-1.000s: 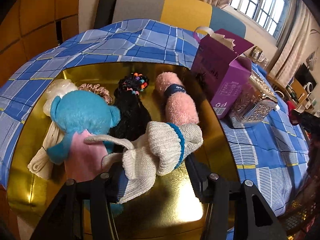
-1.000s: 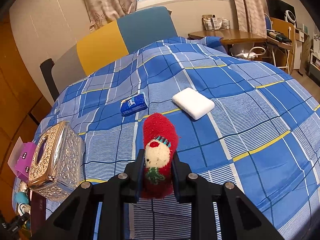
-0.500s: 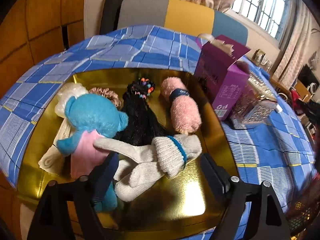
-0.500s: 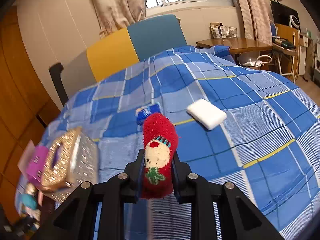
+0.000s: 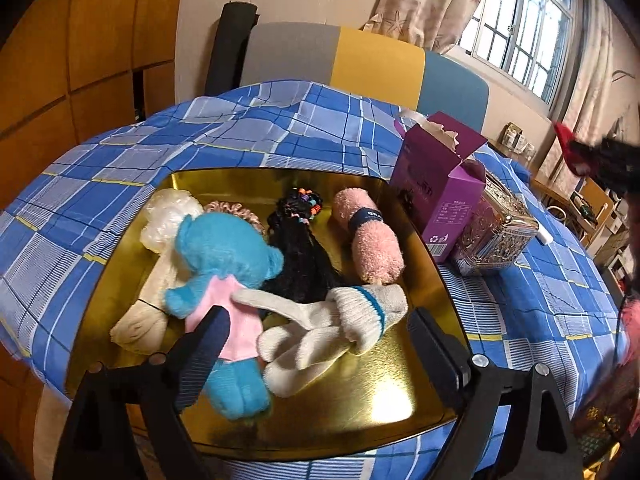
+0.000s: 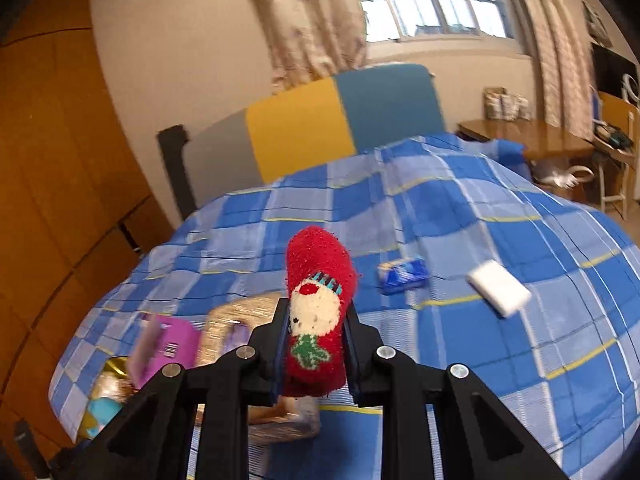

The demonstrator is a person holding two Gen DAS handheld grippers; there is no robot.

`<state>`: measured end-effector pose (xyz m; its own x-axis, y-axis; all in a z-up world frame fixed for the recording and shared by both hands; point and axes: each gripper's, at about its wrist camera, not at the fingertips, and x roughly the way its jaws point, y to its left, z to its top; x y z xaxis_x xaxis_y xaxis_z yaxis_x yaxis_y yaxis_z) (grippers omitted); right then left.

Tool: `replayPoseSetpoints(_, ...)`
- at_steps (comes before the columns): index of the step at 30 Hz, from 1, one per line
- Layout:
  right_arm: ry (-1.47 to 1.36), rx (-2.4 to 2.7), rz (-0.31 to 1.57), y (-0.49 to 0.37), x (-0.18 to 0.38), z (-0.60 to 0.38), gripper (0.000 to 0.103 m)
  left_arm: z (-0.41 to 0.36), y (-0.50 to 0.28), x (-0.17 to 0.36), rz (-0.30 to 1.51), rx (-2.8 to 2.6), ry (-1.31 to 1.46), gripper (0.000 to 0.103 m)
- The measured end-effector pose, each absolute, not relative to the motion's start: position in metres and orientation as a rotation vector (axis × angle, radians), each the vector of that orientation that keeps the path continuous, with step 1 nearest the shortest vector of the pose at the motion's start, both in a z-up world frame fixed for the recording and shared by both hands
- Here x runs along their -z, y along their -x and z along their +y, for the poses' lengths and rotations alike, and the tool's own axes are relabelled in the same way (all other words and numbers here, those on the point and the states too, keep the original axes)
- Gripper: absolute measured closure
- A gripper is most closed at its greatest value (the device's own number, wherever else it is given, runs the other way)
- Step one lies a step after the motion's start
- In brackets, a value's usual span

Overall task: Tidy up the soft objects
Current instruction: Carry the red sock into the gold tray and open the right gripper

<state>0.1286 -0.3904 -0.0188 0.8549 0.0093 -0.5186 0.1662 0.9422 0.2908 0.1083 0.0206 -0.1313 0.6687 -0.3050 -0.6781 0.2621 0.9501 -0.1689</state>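
The red sock point(image 6: 318, 316) with a little snowman face is pinched tight between the two fingers of the right claw point(image 6: 316, 344), up in the air over the blue checked bed point(image 6: 500, 360). It is not in the gold tray point(image 5: 400, 400) yet. The tray sits on the bed, and soft things already lie in it: a blue teddy point(image 5: 224, 280) in a pink shirt, a white glove point(image 5: 340, 324) with a blue stripe, a rolled pink towel point(image 5: 372, 240), a black bunch of hair ties point(image 5: 304, 240), a pinkish scrunchie point(image 5: 240, 212) and a pale cloth thing point(image 5: 160, 248) that I cannot name. The left claw point(image 5: 320, 348) hangs over the near end of the tray, and its jaws are opening. The glove lies between them, but they do not press on it, so the glove looks let go. Beside the tray stand a purple box point(image 5: 436, 196) and a shiny tissue box point(image 5: 496, 236). Farther off on the bed lie a small blue pack point(image 6: 402, 274) and a white block point(image 6: 498, 288). I think most of the job is done. The red sock has to go in the tray, and maybe the blue pack and the white block, if they are soft too.
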Motion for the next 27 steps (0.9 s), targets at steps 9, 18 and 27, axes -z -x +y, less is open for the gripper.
replayPoseSetpoints(9,-0.224,-0.129,0.521,-0.16,-0.018,-0.276,0.08,0.047,-0.103,0.128,0.74,0.283,0.077,0.012)
replayPoseSetpoints(18,-0.119,-0.344,0.623,-0.185,0.002,-0.148,0.08,0.094,-0.116,0.117,0.728,0.15,0.17,0.012)
replayPoseSetpoints(27,-0.059,-0.563,0.793,-0.169,0.053,-0.058,0.08,0.179,-0.13,0.083,0.63,-0.094,0.298,0.011)
